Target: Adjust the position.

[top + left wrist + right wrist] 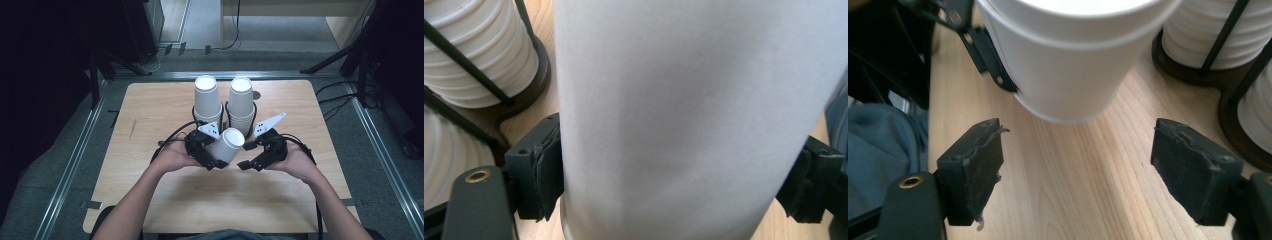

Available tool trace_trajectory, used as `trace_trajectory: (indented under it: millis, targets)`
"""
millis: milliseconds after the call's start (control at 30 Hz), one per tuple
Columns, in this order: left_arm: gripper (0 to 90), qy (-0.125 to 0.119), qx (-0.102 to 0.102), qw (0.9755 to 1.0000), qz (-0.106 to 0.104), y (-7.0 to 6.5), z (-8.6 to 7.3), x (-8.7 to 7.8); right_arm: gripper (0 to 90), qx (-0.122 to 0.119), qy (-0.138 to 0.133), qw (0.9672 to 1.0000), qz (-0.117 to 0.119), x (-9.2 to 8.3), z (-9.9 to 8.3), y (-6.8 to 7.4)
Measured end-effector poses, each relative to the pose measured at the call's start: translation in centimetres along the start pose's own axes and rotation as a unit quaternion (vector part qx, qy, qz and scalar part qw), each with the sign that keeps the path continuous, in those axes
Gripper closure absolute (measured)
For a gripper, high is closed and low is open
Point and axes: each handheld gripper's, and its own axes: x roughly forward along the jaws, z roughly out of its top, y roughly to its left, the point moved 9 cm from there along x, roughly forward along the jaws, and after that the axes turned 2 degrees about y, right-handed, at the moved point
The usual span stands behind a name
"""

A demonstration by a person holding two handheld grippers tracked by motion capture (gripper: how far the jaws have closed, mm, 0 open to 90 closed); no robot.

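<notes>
The cup [227,145], above the table [150,150] just before the two stacks [240,107], looks light and thin-walled, so you should hold its side gently. Your left gripper [212,155] clasps it mid-wall. Your right gripper [252,161] hangs released, empty. The cup's mouth is cut off in the left gripper view.

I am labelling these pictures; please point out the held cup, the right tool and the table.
held cup [227,144], high view, side wall.
right tool [1098,170], right gripper view, between its tips.
table [150,110], high view, bare wood.

Left hand-held gripper [212,150] clamped shut, right hand-held gripper [254,156] jaws apart
</notes>
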Motion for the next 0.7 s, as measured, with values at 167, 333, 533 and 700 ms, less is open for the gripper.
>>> trace_trajectory:
  millis: [167,333,533,700]
  targets:
    - [15.4,0.017,0.009,0.9997,0.013,0.4,-0.2,-0.2,24.2,-0.017,0.008,0.9998,-0.002,0.6,-0.8,-0.4]
    - [15.4,0.041,0.012,0.9991,0.007,0.7,-0.4,0.2,25.8,-0.032,0.005,0.9994,-0.006,0.7,-1.0,-0.5]
    - [15.3,0.073,0.020,0.9971,-0.004,0.7,-0.8,1.1,25.7,-0.041,0.003,0.9991,-0.012,0.8,-0.9,-0.8]
    - [15.3,0.100,0.031,0.9944,-0.011,0.5,-1.1,1.9,25.6,-0.058,-0.004,0.9981,-0.018,0.7,-0.6,-0.8]
